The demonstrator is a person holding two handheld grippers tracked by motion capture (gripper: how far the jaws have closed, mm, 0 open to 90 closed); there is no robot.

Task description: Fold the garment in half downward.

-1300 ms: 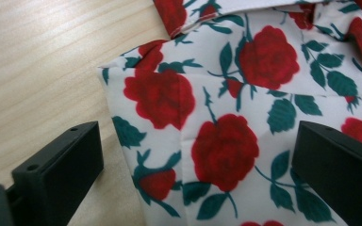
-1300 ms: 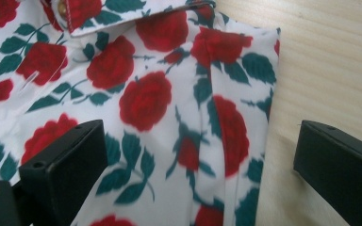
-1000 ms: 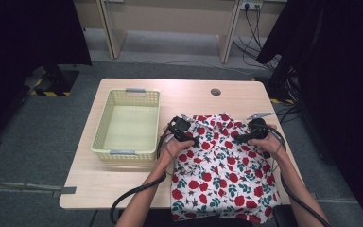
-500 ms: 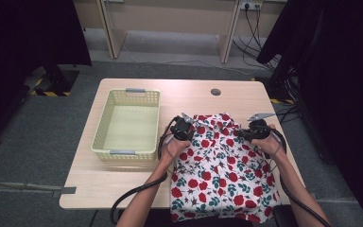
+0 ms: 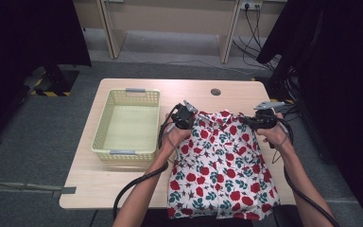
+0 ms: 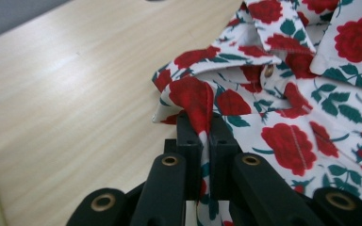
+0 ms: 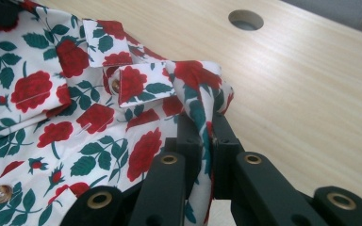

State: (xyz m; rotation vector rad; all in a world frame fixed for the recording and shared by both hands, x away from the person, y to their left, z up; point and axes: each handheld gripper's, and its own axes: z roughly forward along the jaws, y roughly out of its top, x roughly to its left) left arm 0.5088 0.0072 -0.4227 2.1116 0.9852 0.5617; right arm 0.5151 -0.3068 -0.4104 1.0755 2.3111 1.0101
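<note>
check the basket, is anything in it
No, the basket sits empty left of the shirt, its bare floor showing in the high view.

A thin woven cotton-like rose-print shirt (image 5: 224,163) lies on a smooth, pale wood-grain table (image 5: 123,182), beside a matt perforated plastic basket (image 5: 105,125).

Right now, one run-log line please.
left gripper: shut on floral shirt | right gripper: shut on floral shirt | basket: empty

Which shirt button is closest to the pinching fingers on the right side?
The small brown button on the collar flap of the rose-print white fabric shirt. It sits just beside the right gripper; the other brown button lies far down the front.
</note>
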